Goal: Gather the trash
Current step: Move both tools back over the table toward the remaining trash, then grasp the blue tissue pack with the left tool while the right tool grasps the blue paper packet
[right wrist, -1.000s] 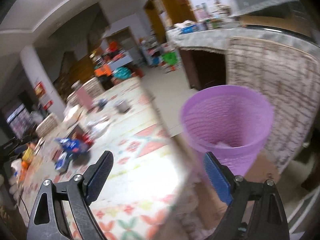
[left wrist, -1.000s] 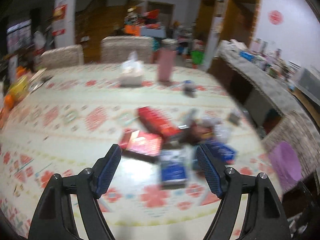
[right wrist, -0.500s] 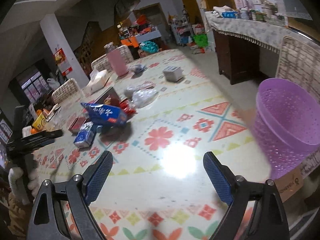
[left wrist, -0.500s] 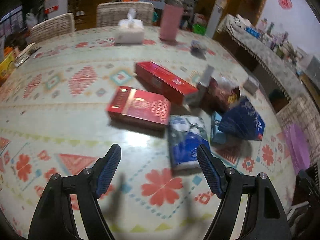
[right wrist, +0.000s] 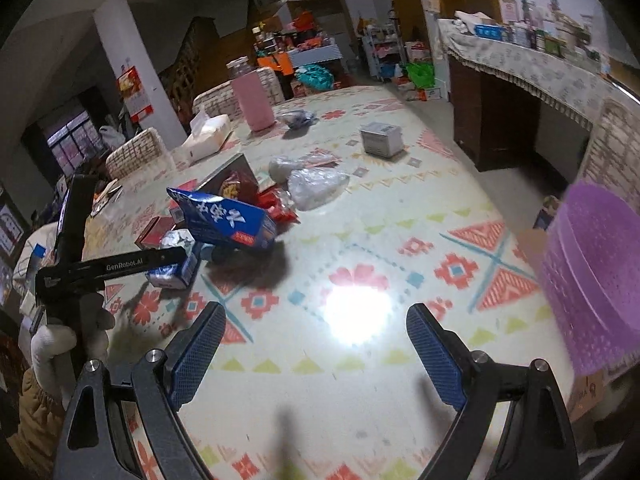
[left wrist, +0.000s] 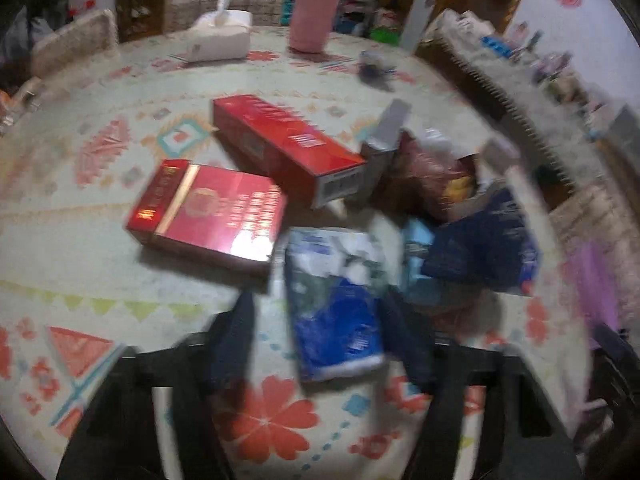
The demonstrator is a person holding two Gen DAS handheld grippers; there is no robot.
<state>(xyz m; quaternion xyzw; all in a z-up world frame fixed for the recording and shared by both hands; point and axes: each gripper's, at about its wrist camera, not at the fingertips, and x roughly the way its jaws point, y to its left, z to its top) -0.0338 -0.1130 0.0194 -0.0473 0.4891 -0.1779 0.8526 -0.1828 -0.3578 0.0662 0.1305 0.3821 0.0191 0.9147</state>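
Wide-open right gripper [right wrist: 316,344] hovers at lower frame over the patterned tablecloth [right wrist: 400,248], blue snack bag [right wrist: 224,220] centre-left, perforated purple plastic bin [right wrist: 596,276] at right edge.

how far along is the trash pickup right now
Barely started. The left gripper has just been closing around the blue-and-white packet, grip unconfirmed through blur. The right gripper is open and empty. Red boxes, wrappers and the purple basket still wait.

trash: blue-white packet [left wrist: 338,304] flat on table | red boxes [left wrist: 208,210] behind | purple bin [right wrist: 596,276] at table edge
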